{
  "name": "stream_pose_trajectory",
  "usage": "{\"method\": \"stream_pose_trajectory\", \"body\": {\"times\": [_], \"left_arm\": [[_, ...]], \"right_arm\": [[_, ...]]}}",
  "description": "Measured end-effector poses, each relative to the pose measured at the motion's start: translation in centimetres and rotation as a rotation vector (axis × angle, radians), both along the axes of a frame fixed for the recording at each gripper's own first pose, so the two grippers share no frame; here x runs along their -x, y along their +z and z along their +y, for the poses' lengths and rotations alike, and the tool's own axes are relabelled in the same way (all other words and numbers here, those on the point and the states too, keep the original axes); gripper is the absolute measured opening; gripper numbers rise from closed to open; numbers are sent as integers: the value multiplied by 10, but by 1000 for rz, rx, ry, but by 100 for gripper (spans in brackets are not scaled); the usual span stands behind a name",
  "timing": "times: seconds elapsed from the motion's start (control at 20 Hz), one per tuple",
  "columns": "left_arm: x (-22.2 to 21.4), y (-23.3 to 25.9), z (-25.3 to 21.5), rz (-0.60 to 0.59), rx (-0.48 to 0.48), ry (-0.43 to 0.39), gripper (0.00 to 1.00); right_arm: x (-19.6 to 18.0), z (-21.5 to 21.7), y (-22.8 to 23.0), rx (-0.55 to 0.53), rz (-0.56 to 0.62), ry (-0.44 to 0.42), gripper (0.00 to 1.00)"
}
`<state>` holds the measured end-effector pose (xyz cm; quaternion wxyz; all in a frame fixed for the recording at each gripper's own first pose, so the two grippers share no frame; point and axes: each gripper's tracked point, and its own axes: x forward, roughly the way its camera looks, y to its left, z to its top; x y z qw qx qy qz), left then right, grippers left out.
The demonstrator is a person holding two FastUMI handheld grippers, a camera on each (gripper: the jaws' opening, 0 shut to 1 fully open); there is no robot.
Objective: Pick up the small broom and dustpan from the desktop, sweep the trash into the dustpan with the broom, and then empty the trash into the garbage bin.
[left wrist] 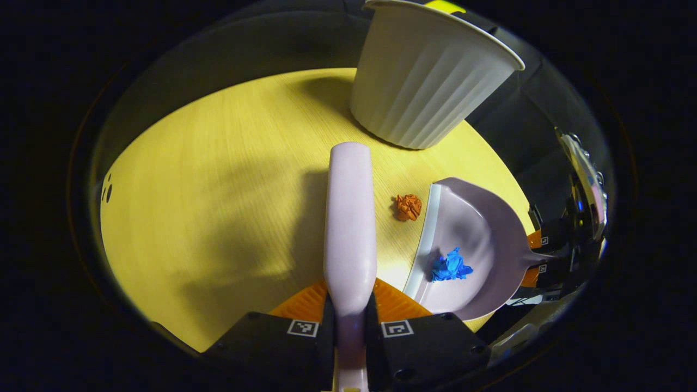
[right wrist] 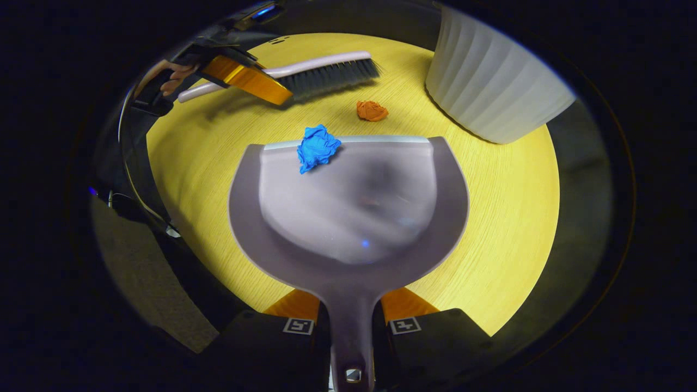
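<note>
L gripper (left wrist: 349, 313) jaws pinch broom (left wrist: 349, 218); R gripper (right wrist: 351, 321) jaws pinch dustpan (right wrist: 348, 218). Blue trash (right wrist: 317, 147) sits in dustpan, orange trash (right wrist: 372, 110) just past dustpan's lip, on tabletop (right wrist: 506, 207).

The pale lilac broom (right wrist: 305, 73) with dark bristles is hovering beyond the orange paper ball (right wrist: 372, 110). The matching dustpan (right wrist: 348, 218) is lying flat, its lip facing that ball, a blue paper wad (right wrist: 317, 147) sitting on the lip. The ribbed white garbage bin (right wrist: 493, 81) is standing upright nearby.
</note>
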<state>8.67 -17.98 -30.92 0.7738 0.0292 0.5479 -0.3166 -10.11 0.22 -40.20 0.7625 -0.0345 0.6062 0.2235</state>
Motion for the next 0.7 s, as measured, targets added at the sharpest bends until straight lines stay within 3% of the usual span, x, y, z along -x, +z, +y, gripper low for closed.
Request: {"method": "stream_pose_trajectory", "body": {"times": [0.15,0.35,0.55,0.7], "left_arm": [[9,-5,-18,11,-4,-79,27],[44,5,-45,104,81,-205,28],[64,19,-56,181,158,-216,28],[58,24,-49,135,142,-195,27]], "right_arm": [[-1,0,1,1,1,-4,36],[-2,0,1,1,-2,-2,35],[-6,3,-1,-9,-22,-25,35],[-7,0,-2,-4,-41,-49,36]]}}
